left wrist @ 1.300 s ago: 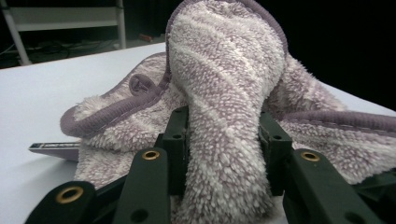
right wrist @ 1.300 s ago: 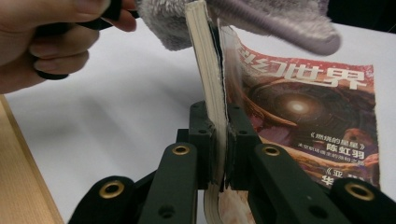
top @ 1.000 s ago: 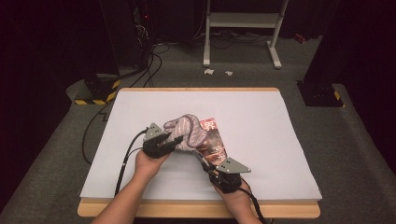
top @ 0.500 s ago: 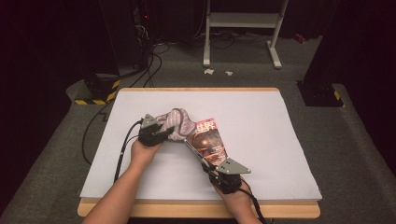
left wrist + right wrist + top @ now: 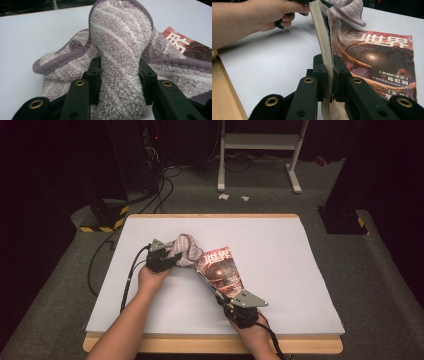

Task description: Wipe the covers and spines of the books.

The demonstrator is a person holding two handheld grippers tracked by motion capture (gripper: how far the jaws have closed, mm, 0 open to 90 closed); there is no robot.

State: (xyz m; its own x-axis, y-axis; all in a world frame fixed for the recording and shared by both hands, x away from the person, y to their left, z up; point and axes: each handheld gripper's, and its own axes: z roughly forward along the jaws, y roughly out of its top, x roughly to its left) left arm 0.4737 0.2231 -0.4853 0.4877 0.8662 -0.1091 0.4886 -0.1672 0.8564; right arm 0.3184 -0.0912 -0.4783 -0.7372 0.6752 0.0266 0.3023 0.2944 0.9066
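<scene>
Towel (image 5: 120, 47), fluffy and striped in mauve and pale grey with a darker hem, is lying bunched on the white table (image 5: 300, 250), left of the middle, and a thick fold of it is standing up between the jaws of the left tool (image 5: 120, 75). Those jaws are pressing on the fold from both sides, so the left tool is gripping the towel. In the high view the towel (image 5: 186, 249) is sitting at the far end of the magazine (image 5: 225, 272), draping over its upper corner, with the left tool (image 5: 167, 257) just left of it.

The magazine (image 5: 374, 60) is lying open-faced on the table, its reddish cover bearing a glowing spiral and white characters. The right tool (image 5: 329, 75) is clamping the magazine's near edge: the jaws are sitting narrow on either side of a stack of pages that is rising upright between them, while the cover is lying flat to the right. In the right gripper view the towel's hem (image 5: 352, 12) is hanging over the top of that raised edge, and the person's left hand (image 5: 274, 15) is showing behind it.

In the high view the right tool (image 5: 235, 302) is sitting near the table's front edge, pointing diagonally toward the towel. Both forearms are coming in from below. Beyond the table, cables (image 5: 165, 185) and a white stand (image 5: 260, 150) are resting on grey carpet.
</scene>
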